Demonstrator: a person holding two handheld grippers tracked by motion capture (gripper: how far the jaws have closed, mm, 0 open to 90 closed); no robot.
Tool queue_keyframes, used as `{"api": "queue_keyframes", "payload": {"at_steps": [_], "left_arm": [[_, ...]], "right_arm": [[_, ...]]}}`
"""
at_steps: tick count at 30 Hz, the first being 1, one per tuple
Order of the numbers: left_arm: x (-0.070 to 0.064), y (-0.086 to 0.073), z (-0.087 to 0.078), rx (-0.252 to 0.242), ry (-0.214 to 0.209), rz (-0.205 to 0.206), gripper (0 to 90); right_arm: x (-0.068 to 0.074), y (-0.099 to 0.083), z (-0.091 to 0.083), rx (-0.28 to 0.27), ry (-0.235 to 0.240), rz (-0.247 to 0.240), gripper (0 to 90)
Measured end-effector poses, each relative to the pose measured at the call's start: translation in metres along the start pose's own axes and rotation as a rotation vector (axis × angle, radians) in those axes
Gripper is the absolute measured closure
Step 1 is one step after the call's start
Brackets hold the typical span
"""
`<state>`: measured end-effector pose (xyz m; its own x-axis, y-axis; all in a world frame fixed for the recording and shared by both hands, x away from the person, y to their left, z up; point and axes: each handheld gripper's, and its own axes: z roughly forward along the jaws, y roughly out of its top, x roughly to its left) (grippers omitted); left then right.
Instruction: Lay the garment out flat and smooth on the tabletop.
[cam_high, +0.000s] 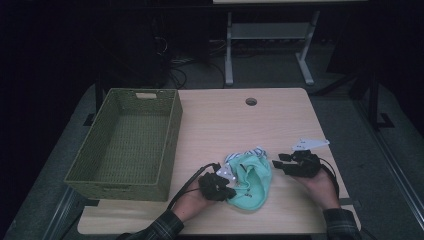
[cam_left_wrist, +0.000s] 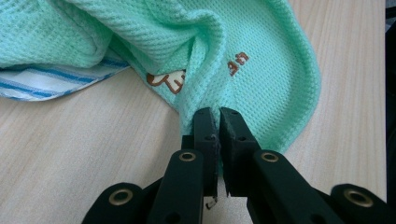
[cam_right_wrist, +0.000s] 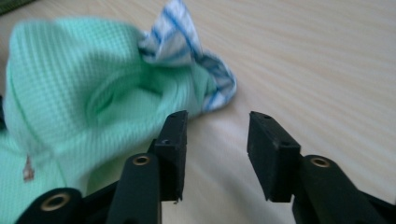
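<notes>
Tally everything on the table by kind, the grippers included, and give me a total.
Mint-green waffle-knit cloth, with a blue-striped white lining: 1
Olive woven basket: 1
Grippers: 2, the left gripper shut on the cloth's edge and the right gripper open beside it
Total: 4

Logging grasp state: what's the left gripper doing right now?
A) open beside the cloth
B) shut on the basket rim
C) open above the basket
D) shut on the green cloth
D: in the left gripper view the left gripper has its jaws pressed together on a fold of the green cloth.
</notes>
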<state>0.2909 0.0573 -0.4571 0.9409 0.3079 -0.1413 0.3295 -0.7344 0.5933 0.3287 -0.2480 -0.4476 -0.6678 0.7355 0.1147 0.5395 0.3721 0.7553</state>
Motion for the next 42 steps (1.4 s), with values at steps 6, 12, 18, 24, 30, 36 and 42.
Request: {"api": "queue_keyframes", "payload": {"at_steps": [6, 12, 18, 24, 30, 36, 42], "left_arm": [[-0.001, 0.001, 0.000, -0.002, 0.003, -0.004, 85.3], [0.001, 0.000, 0.001, -0.010, -0.010, -0.010, 85.3], [0.002, 0.000, 0.001, -0.008, -0.016, -0.010, 85.3], [0.002, 0.000, 0.001, -0.004, -0.015, -0.003, 85.3], [0.002, 0.000, 0.001, -0.003, -0.016, -0.003, 85.3], [0.003, 0.000, 0.001, -0.002, -0.017, 0.001, 85.3], [0.002, 0.001, 0.001, -0.002, -0.016, 0.005, 85.3]], "right_arm": [[-0.005, 0.014, 0.010, -0.011, 0.039, 0.005, 63.4], [-0.007, 0.029, 0.029, 0.018, 0.068, 0.004, 71.2], [-0.007, 0.037, 0.044, 0.034, 0.078, 0.004, 72.8], [-0.003, 0.039, 0.054, 0.048, 0.088, -0.002, 72.9], [0.001, 0.049, 0.055, 0.028, 0.104, -0.008, 73.8], [0.005, 0.043, 0.077, 0.084, 0.111, -0.023, 71.9], [0.013, 0.040, 0.086, 0.114, 0.120, -0.073, 82.2]]}}
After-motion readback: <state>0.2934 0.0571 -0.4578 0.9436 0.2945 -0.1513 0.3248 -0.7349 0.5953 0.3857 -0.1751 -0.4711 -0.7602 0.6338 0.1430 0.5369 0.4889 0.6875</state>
